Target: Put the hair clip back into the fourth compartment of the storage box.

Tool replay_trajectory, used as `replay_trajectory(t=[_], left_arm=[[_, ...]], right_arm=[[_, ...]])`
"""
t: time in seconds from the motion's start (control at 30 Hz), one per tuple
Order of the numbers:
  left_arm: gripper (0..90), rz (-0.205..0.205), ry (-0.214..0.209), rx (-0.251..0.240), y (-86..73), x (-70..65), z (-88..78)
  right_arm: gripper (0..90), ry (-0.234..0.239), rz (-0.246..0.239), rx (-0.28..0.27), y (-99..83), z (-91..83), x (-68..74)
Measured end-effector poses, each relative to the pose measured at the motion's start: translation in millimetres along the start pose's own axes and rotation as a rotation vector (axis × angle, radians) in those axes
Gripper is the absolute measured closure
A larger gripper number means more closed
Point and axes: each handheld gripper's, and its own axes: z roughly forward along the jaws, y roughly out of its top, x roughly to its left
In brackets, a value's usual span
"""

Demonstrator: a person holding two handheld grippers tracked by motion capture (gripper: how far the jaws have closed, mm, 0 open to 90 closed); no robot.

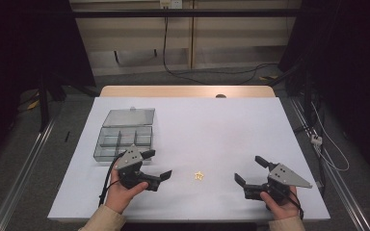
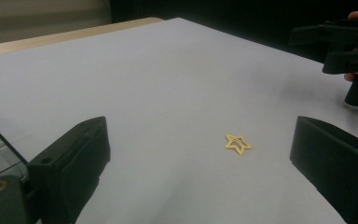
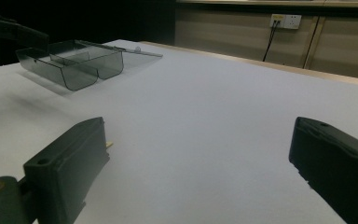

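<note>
A small yellow star-shaped outline piece lies flat on the white table near the front, between the two grippers. My left gripper is held to its left, open and empty, jaws pointing right toward the star. My right gripper sits to the star's right, also open and empty, jaws pointing left. In the left gripper view the jaws stand wide apart with the star ahead between them. In the right gripper view a yellow tip of the star peeks out beside the left jaw of my right gripper.
A clear smoky plastic compartment box with its lid laid open behind it stands at the left, just beyond my left gripper, and shows in the right gripper view. Cables run on the floor past the table's far edge.
</note>
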Motion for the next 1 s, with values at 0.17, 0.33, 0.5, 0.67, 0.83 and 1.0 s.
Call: replay_trajectory(t=[0.17, 0.33, 0.5, 0.67, 0.83, 1.0], left_arm=[[4.8, 0.004, -0.012, 0.015, 0.9, -3.0, 6.8], [4.8, 0.005, -0.023, 0.026, 1.4, -6.0, 13.3], [4.9, 0.007, -0.038, 0.034, 2.1, -8.7, 19.7], [5.5, 0.019, -0.045, 0.058, 2.9, -12.3, 27.1], [6.8, 0.029, -0.053, 0.100, 3.3, -16.7, 36.4], [9.1, 0.032, -0.065, 0.136, 3.7, -21.1, 47.2]], right_arm=[[4.0, 0.001, -0.001, 0.000, 0.1, -0.2, -0.1], [4.0, 0.002, -0.002, 0.000, 0.2, -0.5, -0.4], [4.0, 0.003, -0.003, 0.000, 0.3, -0.5, -0.5], [4.0, 0.004, -0.003, 0.001, 0.3, -0.4, -0.4], [4.0, 0.003, -0.003, 0.001, 0.3, -0.4, -0.6], [4.0, 0.004, -0.003, 0.001, 0.4, -0.6, -0.7]])
